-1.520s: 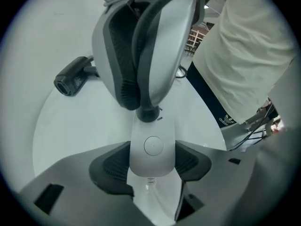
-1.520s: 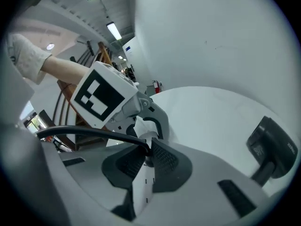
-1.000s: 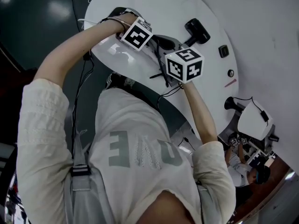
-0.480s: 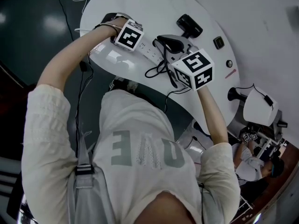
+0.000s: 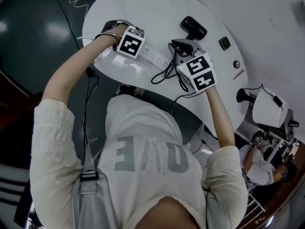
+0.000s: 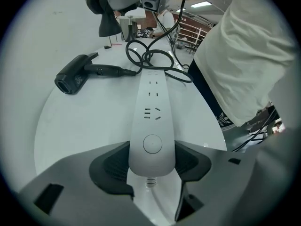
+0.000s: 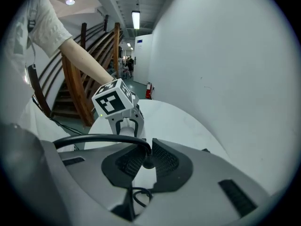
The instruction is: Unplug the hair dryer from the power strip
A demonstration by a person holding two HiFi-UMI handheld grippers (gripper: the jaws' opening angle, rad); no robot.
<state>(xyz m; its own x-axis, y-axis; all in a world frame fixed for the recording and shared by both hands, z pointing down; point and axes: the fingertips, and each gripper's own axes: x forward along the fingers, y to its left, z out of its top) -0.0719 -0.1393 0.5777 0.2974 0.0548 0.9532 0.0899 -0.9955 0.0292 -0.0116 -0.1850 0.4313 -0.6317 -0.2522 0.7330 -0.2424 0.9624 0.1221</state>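
The white power strip (image 6: 151,112) lies on the round white table (image 5: 143,8), and its sockets show no plug in the left gripper view. My left gripper (image 6: 151,157) is shut on its button end, one pad on each side. The black hair dryer (image 6: 75,79) lies beyond the strip on its side, its cord (image 6: 150,58) looped by the strip's far end. My right gripper (image 7: 145,161) is shut on the dryer's black plug (image 7: 146,163), held up off the strip, with the cord arching away to the left. In the head view the right gripper's cube (image 5: 198,71) is beside the strip (image 5: 155,56).
Small black items (image 5: 224,43) and a red pen (image 5: 234,85) lie near the table's right rim. A white lamp-like device (image 5: 264,109) stands past the edge, with another person below it. Wooden stairs (image 7: 80,88) rise behind the left gripper (image 7: 124,121).
My right gripper has rolled and drawn up and to the right, away from the strip, with the plug in it. The left gripper has stayed on the strip.
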